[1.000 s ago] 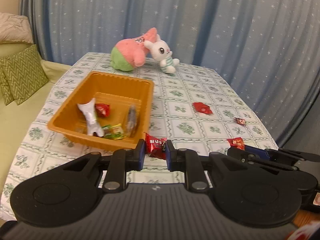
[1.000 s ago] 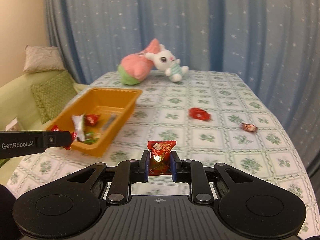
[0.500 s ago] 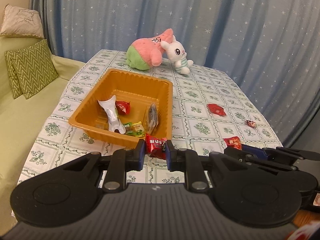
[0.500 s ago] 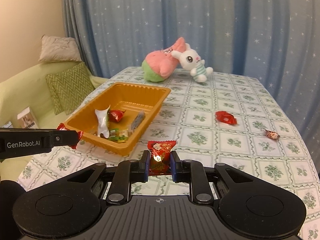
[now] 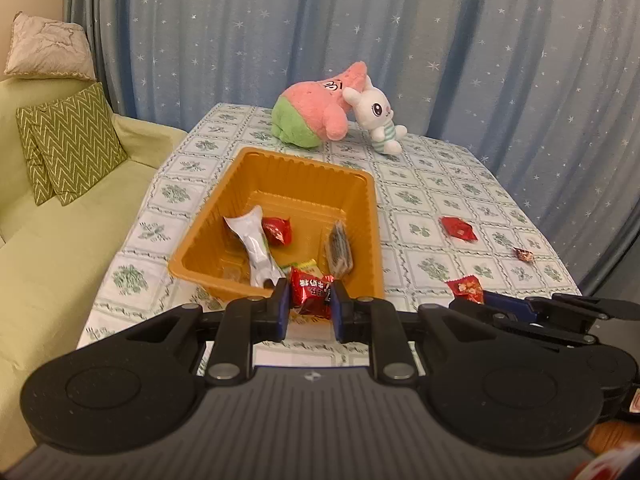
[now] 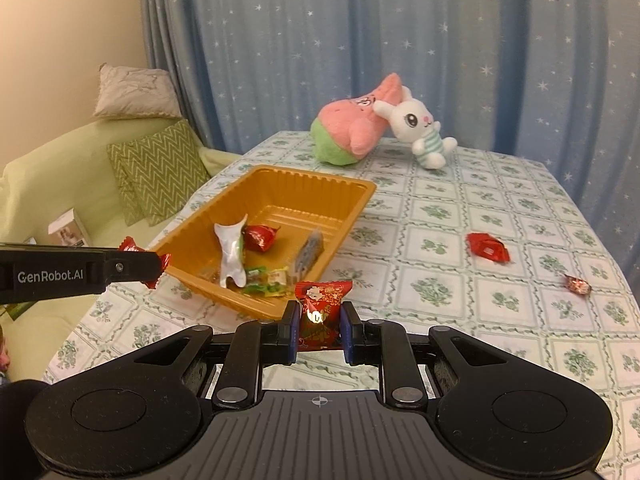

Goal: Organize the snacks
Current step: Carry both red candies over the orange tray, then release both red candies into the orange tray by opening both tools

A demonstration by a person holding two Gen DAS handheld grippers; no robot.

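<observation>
Now I have both grippers nearer the orange plastic tray [image 5: 362, 216], each set of fingers clamped on a red foil-wrapped candy [image 5: 311, 292]; release comes next.

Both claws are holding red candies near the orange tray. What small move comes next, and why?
Probably ease the left claw forward over the orange tray and release. Its red candy sits at the tray's near rim, closer than the right claw with its own red packet.
</observation>
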